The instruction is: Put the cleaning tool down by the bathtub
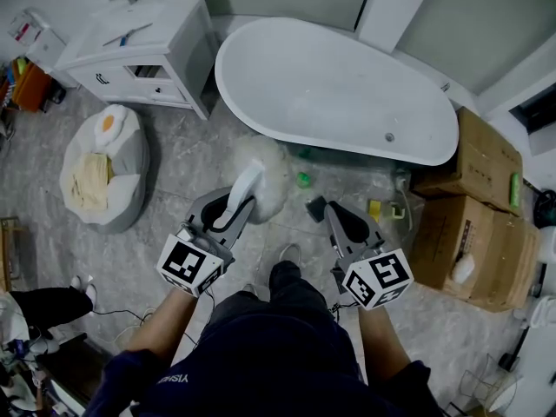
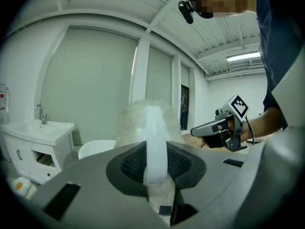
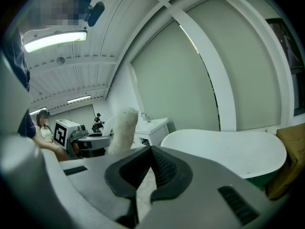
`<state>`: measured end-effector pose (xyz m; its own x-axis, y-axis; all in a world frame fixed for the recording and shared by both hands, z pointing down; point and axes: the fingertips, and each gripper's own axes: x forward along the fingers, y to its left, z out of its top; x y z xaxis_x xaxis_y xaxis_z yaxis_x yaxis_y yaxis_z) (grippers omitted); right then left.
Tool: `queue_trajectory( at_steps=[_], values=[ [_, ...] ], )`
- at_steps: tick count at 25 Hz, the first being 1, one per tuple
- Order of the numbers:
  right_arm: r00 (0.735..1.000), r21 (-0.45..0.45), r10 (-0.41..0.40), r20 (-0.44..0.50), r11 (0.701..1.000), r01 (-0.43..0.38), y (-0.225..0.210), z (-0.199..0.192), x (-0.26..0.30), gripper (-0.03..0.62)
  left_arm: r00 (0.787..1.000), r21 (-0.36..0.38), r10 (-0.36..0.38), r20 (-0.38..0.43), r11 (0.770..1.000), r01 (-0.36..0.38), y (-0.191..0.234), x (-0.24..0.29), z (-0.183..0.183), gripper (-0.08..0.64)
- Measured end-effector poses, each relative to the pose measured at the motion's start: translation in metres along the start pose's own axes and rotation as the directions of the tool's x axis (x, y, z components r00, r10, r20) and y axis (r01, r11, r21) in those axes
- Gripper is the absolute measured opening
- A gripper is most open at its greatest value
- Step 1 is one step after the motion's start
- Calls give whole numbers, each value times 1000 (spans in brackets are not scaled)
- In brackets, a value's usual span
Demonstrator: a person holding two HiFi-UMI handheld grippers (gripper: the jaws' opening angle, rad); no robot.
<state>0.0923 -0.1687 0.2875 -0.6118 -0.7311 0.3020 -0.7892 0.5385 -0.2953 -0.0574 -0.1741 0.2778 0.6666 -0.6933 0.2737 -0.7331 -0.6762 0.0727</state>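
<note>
The cleaning tool is a fluffy white duster head [image 1: 268,174] on a white handle [image 2: 155,142]. My left gripper [image 1: 233,205] is shut on that handle, which stands upright between its pads [image 2: 178,163], with the fluffy head [image 2: 136,120] beyond. The tool hangs over the floor just in front of the white bathtub [image 1: 330,85]. My right gripper [image 1: 318,207] is level with the left one, a little to the right, shut with nothing in it [image 3: 151,149]. In the right gripper view the duster [image 3: 124,130] shows at the left and the bathtub [image 3: 224,147] ahead.
A white vanity with a sink [image 1: 143,46] stands left of the tub. A cushion with an egg pattern [image 1: 104,168] lies on the floor below it. Cardboard boxes [image 1: 473,207] are stacked at the right. Small green [image 1: 304,179] and yellow [image 1: 375,207] items lie by the tub's base.
</note>
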Motion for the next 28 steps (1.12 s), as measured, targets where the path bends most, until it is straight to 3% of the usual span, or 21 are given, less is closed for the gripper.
queue_trajectory(
  at_steps=[6,12,20,28],
  values=[
    [999,14,31,-31,999,-31,-38,2,23,5,999,-13,35,-36,999,-35,12,39,-6,106],
    [996,41,43,-76,998,-40,-72,-15,52,5,993,-24,51,-106,998,-54,28,71,-35,106],
    [991,77,40,-127,997,-30,-100,-61,101,5,980,-42,38,-197,998,-47,52,106,-99,106],
    [987,129,-14,-160,991,35,-130,-143,138,5,959,-38,-31,-283,999,21,71,145,-193,106]
  ],
)
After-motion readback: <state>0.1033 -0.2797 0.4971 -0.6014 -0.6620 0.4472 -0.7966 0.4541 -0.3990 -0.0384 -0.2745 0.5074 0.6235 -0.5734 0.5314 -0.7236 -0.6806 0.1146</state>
